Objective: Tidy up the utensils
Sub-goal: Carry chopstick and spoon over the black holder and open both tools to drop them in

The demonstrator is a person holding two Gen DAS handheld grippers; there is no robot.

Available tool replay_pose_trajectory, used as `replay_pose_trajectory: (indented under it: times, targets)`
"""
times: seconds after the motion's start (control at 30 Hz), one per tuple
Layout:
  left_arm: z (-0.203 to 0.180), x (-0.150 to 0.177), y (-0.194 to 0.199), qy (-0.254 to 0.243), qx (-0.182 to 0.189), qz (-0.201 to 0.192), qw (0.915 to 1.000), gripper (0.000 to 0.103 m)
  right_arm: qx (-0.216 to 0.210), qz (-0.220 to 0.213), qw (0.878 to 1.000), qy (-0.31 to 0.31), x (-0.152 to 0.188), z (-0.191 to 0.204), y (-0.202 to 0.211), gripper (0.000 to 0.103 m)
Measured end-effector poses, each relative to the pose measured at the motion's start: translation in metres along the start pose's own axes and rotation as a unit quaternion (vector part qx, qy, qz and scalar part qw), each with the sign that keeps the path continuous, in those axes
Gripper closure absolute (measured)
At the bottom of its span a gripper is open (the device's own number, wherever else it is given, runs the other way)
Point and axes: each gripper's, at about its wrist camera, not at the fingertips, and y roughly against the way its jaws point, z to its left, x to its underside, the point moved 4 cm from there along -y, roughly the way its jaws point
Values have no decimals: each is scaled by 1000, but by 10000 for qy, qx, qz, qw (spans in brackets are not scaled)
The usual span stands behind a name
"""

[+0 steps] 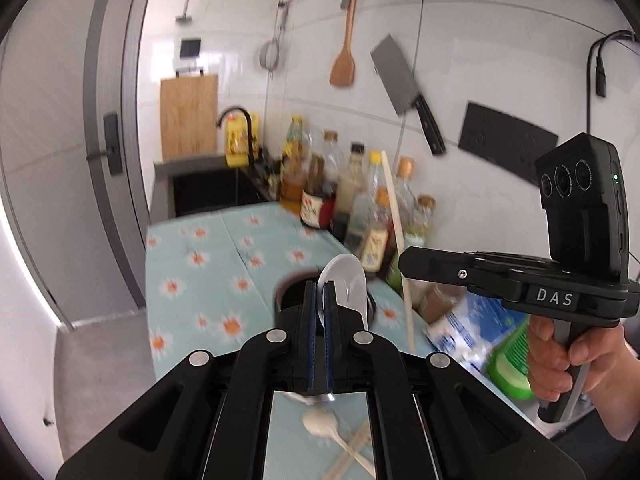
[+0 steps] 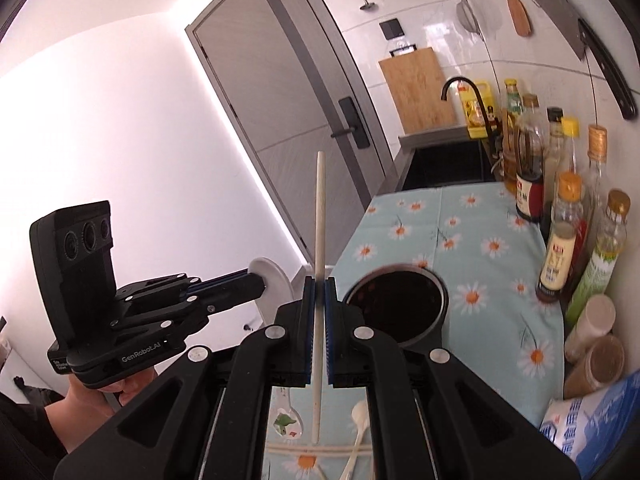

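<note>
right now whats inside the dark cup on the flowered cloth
Looking into the dark cup, only its dark inner wall shows and no utensil sticks out. Its near part is hidden behind the right gripper.

Both views bright, daylight-toned. In your right wrist view, white wall [image 2: 120, 112] blown out, glowing strip down door [image 2: 280, 128] edge. Left wrist view smeared: bottles [image 1: 352, 196], floral cloth [image 1: 224, 276], cleaver [image 1: 408, 92] soft with motion blur; your gripper body sharp. Right wrist view crisper; only dark cup [image 2: 400, 304] rim blurred. Strong fisheye bending: door frame and wall tiles curve, black vignette in corners. Tile wall [image 2: 440, 36] carries soft glare. Shadows faint.
</note>
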Motion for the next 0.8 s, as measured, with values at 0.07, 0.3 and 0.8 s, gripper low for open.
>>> replay_pose_trajectory:
  times: [0.07,0.3,0.8]
  targets:
    - [3,-9,-1,-16,-87,-183,9998,101,54,-230,9997,42,-9,-4,-1,98]
    - [14,-37,-15,-50,-422,-679,9968,100,65,-673,9977,-111,-37,-29,-13,98]
    - [16,-23,-76,-145,-589,-421,9973,100,462,-493,9973,-275,-22,-68,-55,97]
